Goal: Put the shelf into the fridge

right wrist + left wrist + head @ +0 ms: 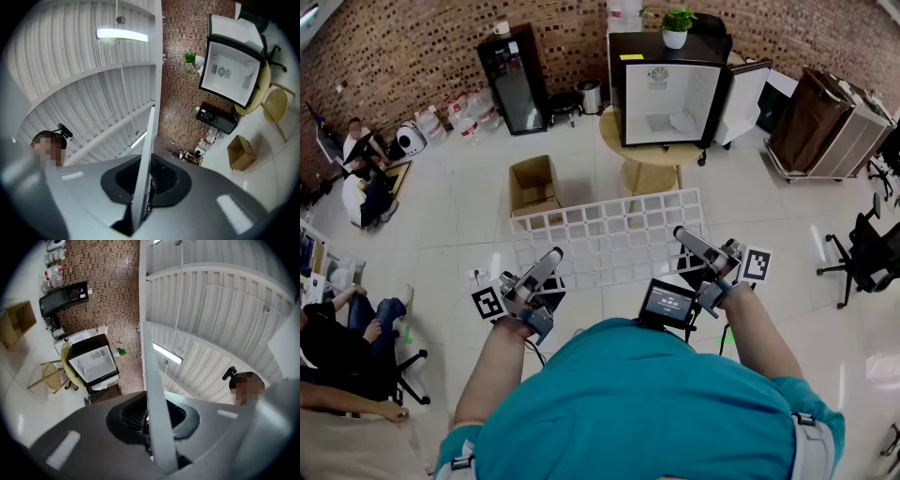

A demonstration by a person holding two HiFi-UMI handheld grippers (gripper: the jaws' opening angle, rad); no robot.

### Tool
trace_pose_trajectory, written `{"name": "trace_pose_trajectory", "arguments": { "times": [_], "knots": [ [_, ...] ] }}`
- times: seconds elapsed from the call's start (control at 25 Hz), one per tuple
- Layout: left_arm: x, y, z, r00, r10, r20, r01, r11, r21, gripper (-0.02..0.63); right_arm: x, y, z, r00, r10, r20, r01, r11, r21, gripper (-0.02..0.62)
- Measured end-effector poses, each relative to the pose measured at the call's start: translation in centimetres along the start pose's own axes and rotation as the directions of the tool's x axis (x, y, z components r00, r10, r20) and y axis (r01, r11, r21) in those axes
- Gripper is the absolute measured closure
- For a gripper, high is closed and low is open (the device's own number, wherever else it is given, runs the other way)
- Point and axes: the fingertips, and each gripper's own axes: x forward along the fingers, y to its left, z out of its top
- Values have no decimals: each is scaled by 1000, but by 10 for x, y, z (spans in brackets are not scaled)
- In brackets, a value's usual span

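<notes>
- Cardboard box, open, on the floor just left of the round bench.
- Potted plant by the brick wall.
- Black cooler at the wall, water bottles left of it.
- Office chair at right, brown cabinet beyond it.
- People seated at left.

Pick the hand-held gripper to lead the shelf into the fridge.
Right, probably. Both clamp the shelf, but the right hand-held gripper lines up with the open fridge; the left hand-held gripper is offset.
</notes>
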Motion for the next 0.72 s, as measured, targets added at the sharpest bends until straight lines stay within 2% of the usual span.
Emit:
{"name": "trace_pose_trajectory", "arguments": {
  "times": [0.16, 0.32, 0.44, 0.6, 0.72],
  "knots": [
    [-7, 24, 18, 1000, -21, 15, 22, 999, -24, 549, 15, -18, 3, 1000, -23, 20, 24, 1000, -11, 561],
    [-4, 72, 88, 998, -63, 18, 64, 995, -81, 549, 70, -53, 31, 994, -89, 56, 90, 996, -21, 561],
    [0, 97, 122, 995, -98, -1, 97, 987, -126, 549, 94, -67, 44, 985, -142, 94, 145, 989, -30, 561],
    [0, 133, 152, 992, -121, -33, 114, 977, -178, 549, 112, -90, 52, 978, -153, 139, 155, 988, -3, 541],
    [20, 179, 193, 989, -141, -42, 127, 960, -251, 549, 142, -116, 86, 971, -165, 172, 167, 986, 6, 513]
  ]
}}
